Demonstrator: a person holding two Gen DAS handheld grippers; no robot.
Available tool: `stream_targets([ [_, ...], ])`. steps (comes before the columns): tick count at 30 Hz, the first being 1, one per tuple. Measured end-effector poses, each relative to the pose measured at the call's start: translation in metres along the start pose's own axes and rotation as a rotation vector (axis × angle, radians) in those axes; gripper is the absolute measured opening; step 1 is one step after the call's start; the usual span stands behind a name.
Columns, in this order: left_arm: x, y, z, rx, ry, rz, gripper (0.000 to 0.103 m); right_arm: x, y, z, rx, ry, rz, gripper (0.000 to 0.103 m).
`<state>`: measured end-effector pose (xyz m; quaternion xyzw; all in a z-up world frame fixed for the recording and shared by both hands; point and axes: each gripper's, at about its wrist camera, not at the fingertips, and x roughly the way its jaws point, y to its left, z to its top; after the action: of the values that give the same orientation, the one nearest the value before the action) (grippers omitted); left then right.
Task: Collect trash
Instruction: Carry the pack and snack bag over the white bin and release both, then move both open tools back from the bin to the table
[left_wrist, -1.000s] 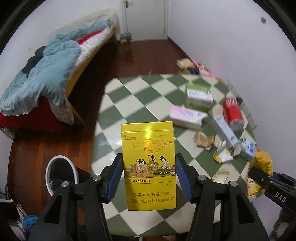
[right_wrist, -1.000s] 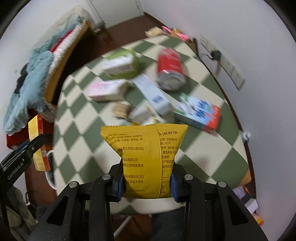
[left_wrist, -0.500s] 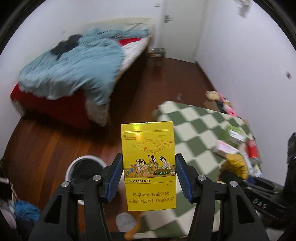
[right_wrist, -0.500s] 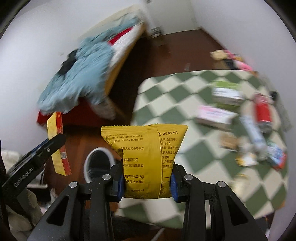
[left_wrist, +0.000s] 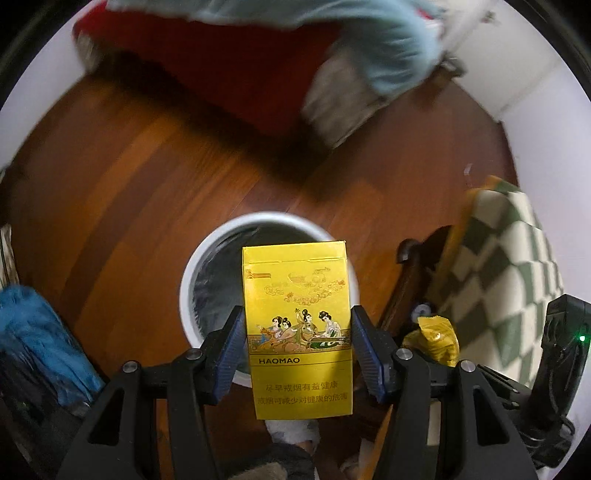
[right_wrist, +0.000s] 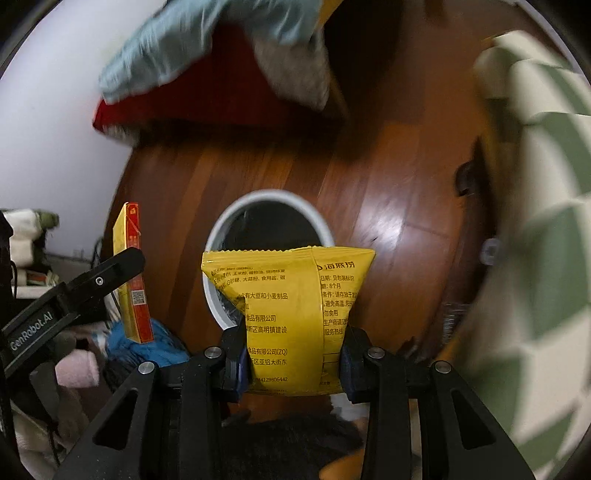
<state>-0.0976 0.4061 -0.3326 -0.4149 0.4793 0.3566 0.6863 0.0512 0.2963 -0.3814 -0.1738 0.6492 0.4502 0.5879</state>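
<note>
Trash in both grippers hangs over a white-rimmed waste bin (left_wrist: 192, 273) standing on the wooden floor (left_wrist: 140, 177). The left gripper (left_wrist: 298, 354) is closed on the sides of a yellow HAOMAO cigarette pack (left_wrist: 297, 332), held upright, with the bin's dark opening just beyond and below its fingertips. The right gripper (right_wrist: 291, 360) pinches a yellow snack packet (right_wrist: 291, 306) at its lower half; the bin mouth lies ahead and slightly left of it. In the right wrist view the left gripper and its pack appear to the left, near the bin's edge. Further right, the green-checked tablecloth (right_wrist: 535, 221) hangs at the table's edge. The risk, judging from both views: neither item sits squarely over the opening, so a release here could bounce one off the rim onto the floor, and the light packet may drift.
</note>
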Motion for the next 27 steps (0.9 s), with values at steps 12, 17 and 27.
stream_targets([
  [12,0.034,0.051,0.000,-0.089,-0.005,0.140,0.103,0.111,0.021,0.036,-0.048,0.133,-0.070,0.071],
  [17,0.022,0.056,-0.009,-0.074,-0.023,0.218,0.103,0.104,0.027,0.036,-0.108,0.107,-0.176,0.097],
  [27,0.006,0.049,-0.024,-0.028,-0.006,0.254,0.103,0.079,0.028,0.014,-0.130,0.080,-0.269,0.099],
])
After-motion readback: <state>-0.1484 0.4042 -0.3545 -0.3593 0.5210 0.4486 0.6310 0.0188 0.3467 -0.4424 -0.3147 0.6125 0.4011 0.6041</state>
